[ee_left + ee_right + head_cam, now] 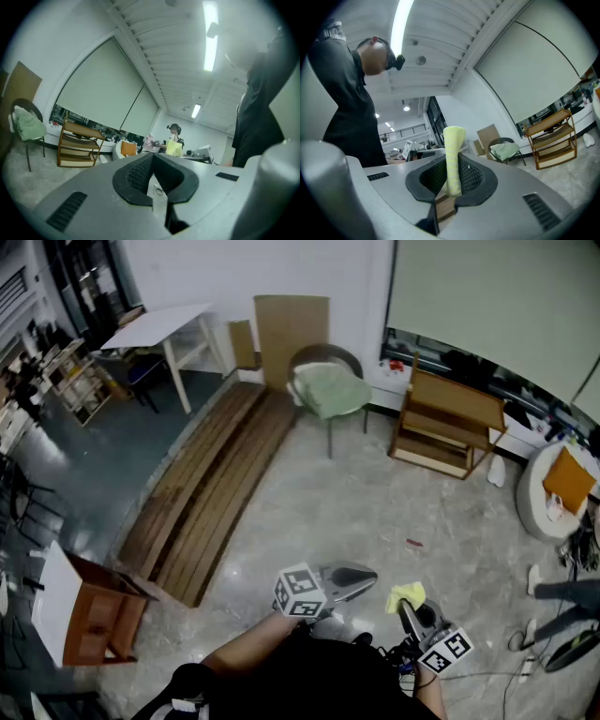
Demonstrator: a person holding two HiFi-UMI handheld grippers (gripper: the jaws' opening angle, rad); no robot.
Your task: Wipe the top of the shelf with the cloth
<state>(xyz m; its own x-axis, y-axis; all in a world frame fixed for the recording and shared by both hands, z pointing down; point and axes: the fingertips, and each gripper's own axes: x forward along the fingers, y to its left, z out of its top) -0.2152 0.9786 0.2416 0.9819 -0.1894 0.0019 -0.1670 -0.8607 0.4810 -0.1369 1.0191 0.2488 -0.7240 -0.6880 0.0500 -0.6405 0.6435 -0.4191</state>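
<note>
left gripper: jaws were together, empty | right gripper: jaws pinched the yellow cloth | shelf stood well apart from both

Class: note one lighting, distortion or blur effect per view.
Head view: wide-angle distortion bows the brown wooden floor planks. Left gripper view: the long ceiling strip light glares white, corners black. Right gripper view: the yellow cloth is sharp.

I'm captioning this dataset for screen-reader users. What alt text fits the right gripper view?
The right gripper is shut on a yellow cloth that sticks up between its jaws. Beyond, a wooden shelf stands at right, a chair with a green cushion beside it.
</note>
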